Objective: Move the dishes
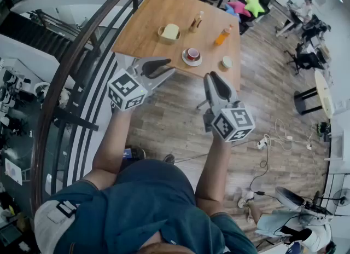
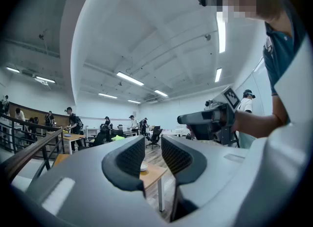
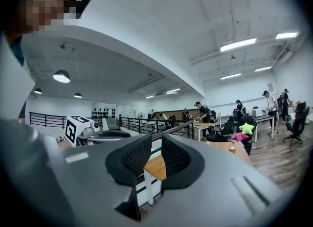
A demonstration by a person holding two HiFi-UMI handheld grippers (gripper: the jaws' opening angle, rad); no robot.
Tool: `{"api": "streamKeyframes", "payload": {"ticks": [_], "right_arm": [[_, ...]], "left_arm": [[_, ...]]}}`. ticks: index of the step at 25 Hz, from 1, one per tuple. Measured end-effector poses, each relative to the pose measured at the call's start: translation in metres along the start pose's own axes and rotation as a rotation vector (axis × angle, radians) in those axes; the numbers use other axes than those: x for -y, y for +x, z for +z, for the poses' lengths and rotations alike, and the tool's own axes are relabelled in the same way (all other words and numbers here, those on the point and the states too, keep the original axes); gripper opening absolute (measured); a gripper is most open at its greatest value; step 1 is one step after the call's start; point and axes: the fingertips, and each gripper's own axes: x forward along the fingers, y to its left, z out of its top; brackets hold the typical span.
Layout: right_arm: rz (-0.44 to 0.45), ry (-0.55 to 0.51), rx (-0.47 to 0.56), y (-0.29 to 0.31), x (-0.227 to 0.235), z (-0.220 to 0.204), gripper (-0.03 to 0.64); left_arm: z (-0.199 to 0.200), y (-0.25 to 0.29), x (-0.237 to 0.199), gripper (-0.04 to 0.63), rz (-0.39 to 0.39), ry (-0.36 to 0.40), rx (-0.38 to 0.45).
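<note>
Forearms (image 1: 111, 140) outstretched; left tool (image 1: 170, 66), right tool (image 1: 214, 77) level

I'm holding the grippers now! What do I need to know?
Left gripper: jaws a little apart, empty, in the air short of the table.
Right gripper: the same, empty.
Dishes: yellow bowl, red cup on its saucer and small green dish sit on the table, beside a brown bottle and an orange bottle.
Done: no dish picked up yet.
Left: step up to the table and move the dishes.
</note>
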Motion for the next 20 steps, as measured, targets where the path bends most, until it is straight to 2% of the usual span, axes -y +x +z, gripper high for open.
{"api": "streamKeyframes", "payload": {"ticks": [20], "right_arm": [[-0.031, 0.026, -0.037, 0.016, 0.015, -0.019, 0.046]], "left_arm": [[-0.021, 0.008, -0.016, 0.095, -0.006, -0.034, -0.008]]}}
